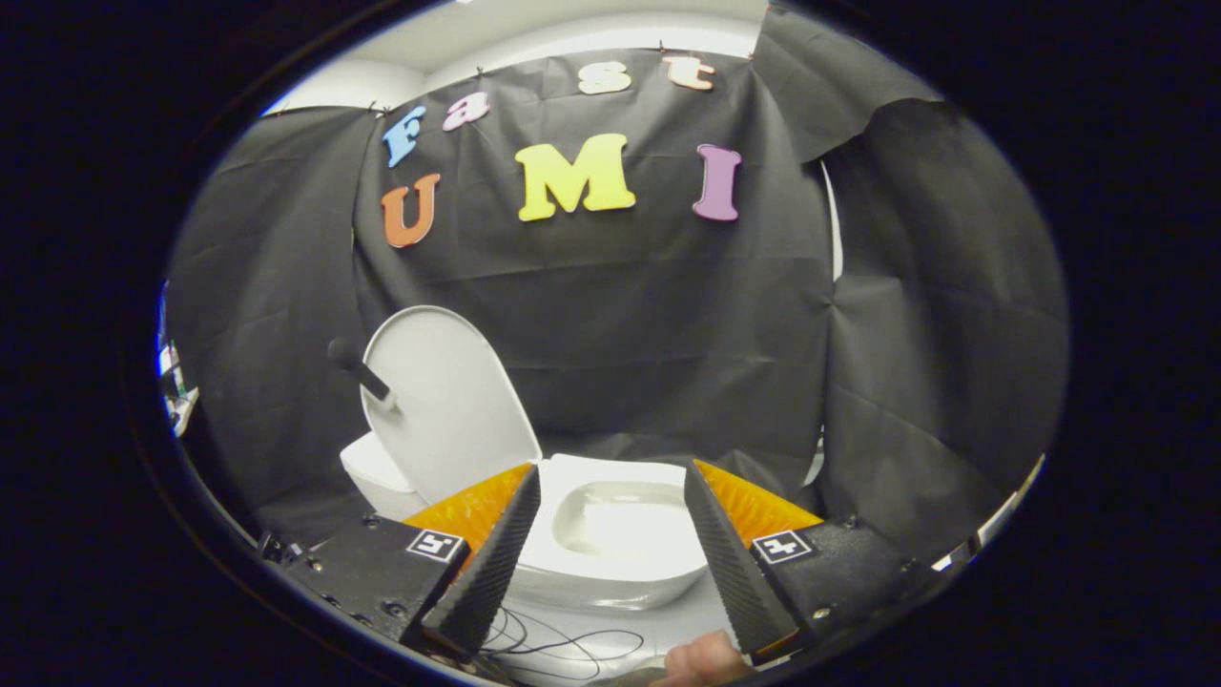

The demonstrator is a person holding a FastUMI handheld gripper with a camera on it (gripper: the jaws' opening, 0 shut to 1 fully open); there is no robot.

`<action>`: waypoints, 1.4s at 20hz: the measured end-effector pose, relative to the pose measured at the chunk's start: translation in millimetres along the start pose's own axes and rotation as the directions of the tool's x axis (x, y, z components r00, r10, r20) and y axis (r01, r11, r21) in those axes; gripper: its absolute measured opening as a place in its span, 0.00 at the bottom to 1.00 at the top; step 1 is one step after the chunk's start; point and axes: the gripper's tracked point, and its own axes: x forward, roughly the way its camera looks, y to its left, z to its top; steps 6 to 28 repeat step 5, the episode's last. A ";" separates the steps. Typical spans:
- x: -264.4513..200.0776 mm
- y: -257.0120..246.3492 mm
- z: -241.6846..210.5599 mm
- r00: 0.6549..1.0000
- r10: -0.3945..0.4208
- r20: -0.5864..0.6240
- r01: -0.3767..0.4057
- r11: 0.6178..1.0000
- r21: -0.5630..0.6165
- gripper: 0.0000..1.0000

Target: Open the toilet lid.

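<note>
Toilet (610,563) stands against the cloth wall, bowl exposed. Toilet lid (448,401) is raised upright behind the bowl, black handle (361,370) on its outer edge. Gripper (610,496) spread wide, grasping nothing, fingers flanking the bowl.

Your left finger (486,563) hides the near edge of the raised lid (444,401) and part of the seat (615,525), and only a bit of your hand (701,660) shows at the bottom.
</note>
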 end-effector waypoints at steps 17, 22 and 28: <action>-15.7 -35.3 -27.0 0.999 -0.033 0.005 0.033 0.999 0.029 0.96; -15.7 -35.3 -27.0 0.999 -0.033 0.005 0.033 0.999 0.029 0.96; -15.7 -35.3 -27.0 0.999 -0.033 0.005 0.033 0.999 0.029 0.96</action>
